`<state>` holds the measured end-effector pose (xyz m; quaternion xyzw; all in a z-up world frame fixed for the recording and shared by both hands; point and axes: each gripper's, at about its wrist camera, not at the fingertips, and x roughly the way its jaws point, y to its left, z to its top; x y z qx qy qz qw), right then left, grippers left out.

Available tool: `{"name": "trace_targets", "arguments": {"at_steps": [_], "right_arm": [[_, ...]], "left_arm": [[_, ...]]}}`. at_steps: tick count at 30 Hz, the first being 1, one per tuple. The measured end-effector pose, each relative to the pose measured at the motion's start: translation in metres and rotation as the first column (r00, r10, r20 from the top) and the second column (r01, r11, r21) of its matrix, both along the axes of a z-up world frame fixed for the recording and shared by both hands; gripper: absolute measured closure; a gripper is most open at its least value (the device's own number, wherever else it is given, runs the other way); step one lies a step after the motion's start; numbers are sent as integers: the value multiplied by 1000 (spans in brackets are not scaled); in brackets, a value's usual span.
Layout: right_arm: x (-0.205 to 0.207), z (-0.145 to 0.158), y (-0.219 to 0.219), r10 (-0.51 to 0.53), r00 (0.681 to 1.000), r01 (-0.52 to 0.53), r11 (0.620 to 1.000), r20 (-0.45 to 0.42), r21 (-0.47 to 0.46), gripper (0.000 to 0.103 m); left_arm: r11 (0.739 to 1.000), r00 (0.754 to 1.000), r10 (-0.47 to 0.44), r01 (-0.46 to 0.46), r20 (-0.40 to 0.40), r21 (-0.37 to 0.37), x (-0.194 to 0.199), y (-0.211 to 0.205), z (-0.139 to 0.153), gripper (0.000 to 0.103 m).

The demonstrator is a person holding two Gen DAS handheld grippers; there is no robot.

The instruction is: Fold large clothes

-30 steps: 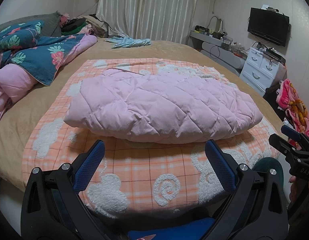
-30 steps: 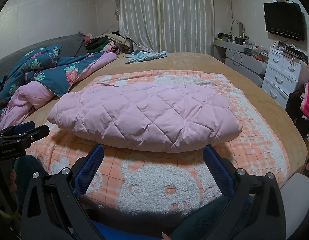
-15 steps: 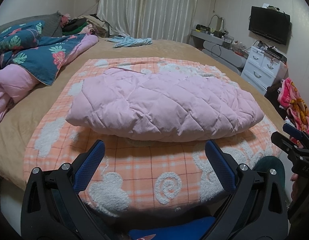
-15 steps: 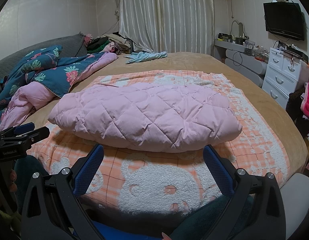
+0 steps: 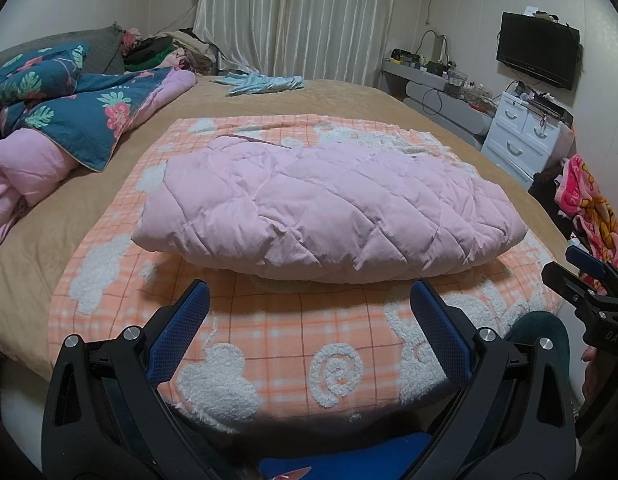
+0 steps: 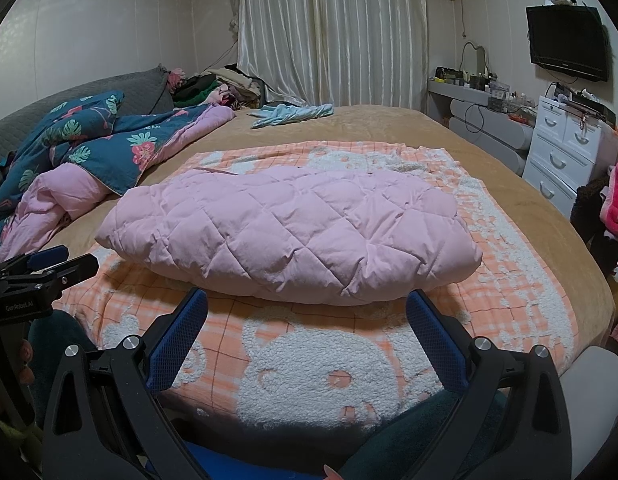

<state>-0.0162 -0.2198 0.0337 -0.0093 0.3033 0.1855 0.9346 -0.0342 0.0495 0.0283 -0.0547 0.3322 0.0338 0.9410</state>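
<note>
The pink quilted coat (image 5: 329, 208) lies folded in a puffy bundle on the orange blanket (image 5: 269, 344) across the bed (image 6: 409, 128); sleeves and openings are tucked out of sight. The left gripper (image 5: 309, 312) and right gripper (image 6: 307, 310) hang at the blanket's near edge, fingers spread, holding nothing, short of the coat.

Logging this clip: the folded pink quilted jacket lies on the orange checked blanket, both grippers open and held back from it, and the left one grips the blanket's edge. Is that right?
Not quite. The left gripper grips nothing: its open fingers hang above the orange checked blanket, as the left wrist view shows. The rest holds: the pink quilted jacket lies folded on that blanket, and the right gripper is open, short of it.
</note>
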Motion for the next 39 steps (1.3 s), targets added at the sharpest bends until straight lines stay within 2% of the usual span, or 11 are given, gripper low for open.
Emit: {"name": "trace_targets", "arguments": {"at_steps": [17,22,26,29,31,33,35,37,38,39], "right_arm": [[1,4,-2,-10,1000,10,1000,5,-7,4],[0,8,-8,-31,999,31,1000,16,-1,4],[2,11,-26,-98,995,97,995,29,34,4],[10,11,-62,-205,978,203,976,30,75,4],[20,6,-103,-321,946,318,944,29,90,4],[34,-6,-148,-446,895,443,894,33,61,4],[49,-25,-203,-579,816,578,815,9,37,4],[72,-59,-278,-727,684,724,687,-55,-64,4],[78,-73,-304,-766,639,760,643,-76,-93,4],[88,-94,-343,-816,569,803,578,-103,-143,4]], "left_arm": [[1000,1000,-15,16,-27,9,-2,-4,-11,9],[1000,998,24,-24,-53,7,-1,4,-17,9],[996,993,91,-89,-81,28,4,14,-23,9],[991,987,133,-132,-91,17,11,33,-25,9],[979,974,205,-203,-92,27,21,58,-25,9],[962,957,270,-272,-108,-2,35,95,-25,9],[933,928,356,-359,-115,-8,46,135,-25,9],[891,884,450,-455,-128,-4,58,187,-26,9],[859,851,509,-513,-132,4,63,217,-29,9],[821,812,568,-570,-134,30,69,247,-32,9]]}}
